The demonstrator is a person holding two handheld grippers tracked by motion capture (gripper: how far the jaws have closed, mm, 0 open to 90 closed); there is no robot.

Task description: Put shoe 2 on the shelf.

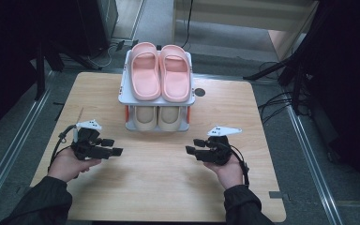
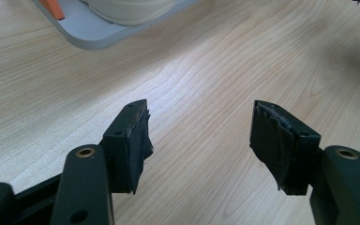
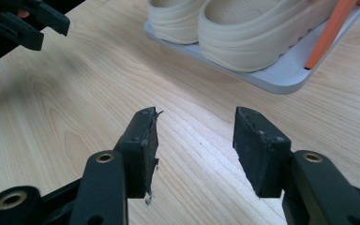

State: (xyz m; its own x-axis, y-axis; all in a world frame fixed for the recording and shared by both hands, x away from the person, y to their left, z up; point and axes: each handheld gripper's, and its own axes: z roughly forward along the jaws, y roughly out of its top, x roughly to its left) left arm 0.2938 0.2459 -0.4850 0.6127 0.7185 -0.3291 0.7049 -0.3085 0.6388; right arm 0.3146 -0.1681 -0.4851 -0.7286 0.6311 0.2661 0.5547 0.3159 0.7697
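Observation:
A grey two-shelf rack (image 1: 124,96) stands at the table's far middle. Two pink slippers (image 1: 160,71) lie side by side on its top shelf, and two cream slippers (image 1: 156,117) sit on the bottom shelf, their heels also in the right gripper view (image 3: 243,33). My left gripper (image 1: 114,146) is held low over the wood at the left, open, with nothing between its jaws (image 2: 200,140). My right gripper (image 1: 192,146) hovers at the right, also open and empty (image 3: 197,140). Both point inward, toward each other, in front of the rack.
The wooden table (image 1: 159,187) has bare room between and in front of the two grippers. A small dark round disc (image 1: 199,92) lies beside the rack on the right. Orange uprights (image 3: 333,28) support the rack's shelves. Cables and dark stands surround the table on the floor.

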